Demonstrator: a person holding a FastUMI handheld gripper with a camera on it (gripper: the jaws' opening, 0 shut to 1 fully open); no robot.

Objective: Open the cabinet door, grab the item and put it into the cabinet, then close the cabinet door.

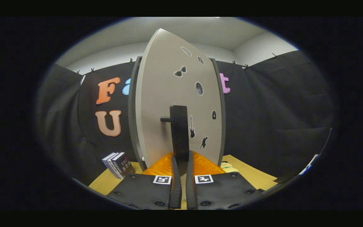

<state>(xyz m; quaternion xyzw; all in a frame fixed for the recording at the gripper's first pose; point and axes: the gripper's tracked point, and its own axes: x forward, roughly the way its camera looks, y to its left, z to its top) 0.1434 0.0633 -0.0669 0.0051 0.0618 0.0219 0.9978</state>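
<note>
The cabinet's grey door, dotted with small black stickers, rises straight ahead in a dark frame. A black upright handle stands off the door on a short post. My gripper is right at the door, with its fingers closed on the handle's lower end, one on each side. The door's top stands closer to me than the frame, so it looks slightly swung out. A pale yellow soft toy lies on the wooden table, just right of the cabinet's foot.
Several dark books stand leaning on the table left of the cabinet. Black cloth walls close in the table at the back and on both sides.
</note>
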